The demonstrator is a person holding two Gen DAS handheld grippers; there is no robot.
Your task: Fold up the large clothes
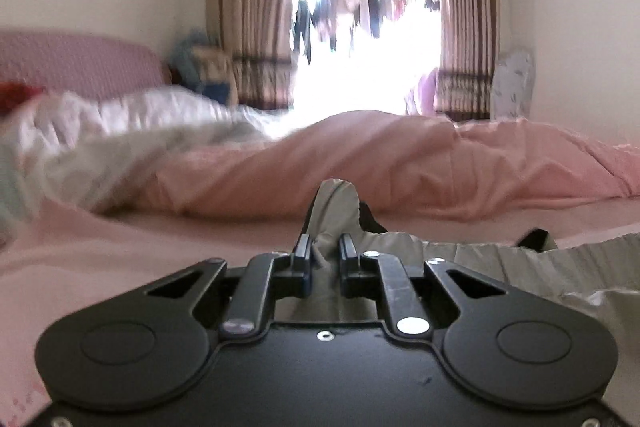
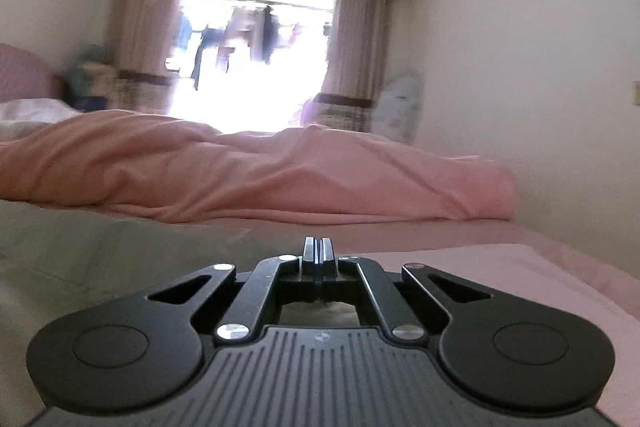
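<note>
While both sit low over the bed, left tool pinches grey garment; right tool is closed.

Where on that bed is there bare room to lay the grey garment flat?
Bare pink sheet lies between the left gripper and the rumpled pink quilt; more lies right of the right gripper. The quilt and the white bedding crowd the far side.

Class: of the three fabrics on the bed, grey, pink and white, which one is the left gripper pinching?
The grey garment: a bunch sticks up between the left gripper fingers; the pink quilt and white quilt lie beyond, untouched.
</note>
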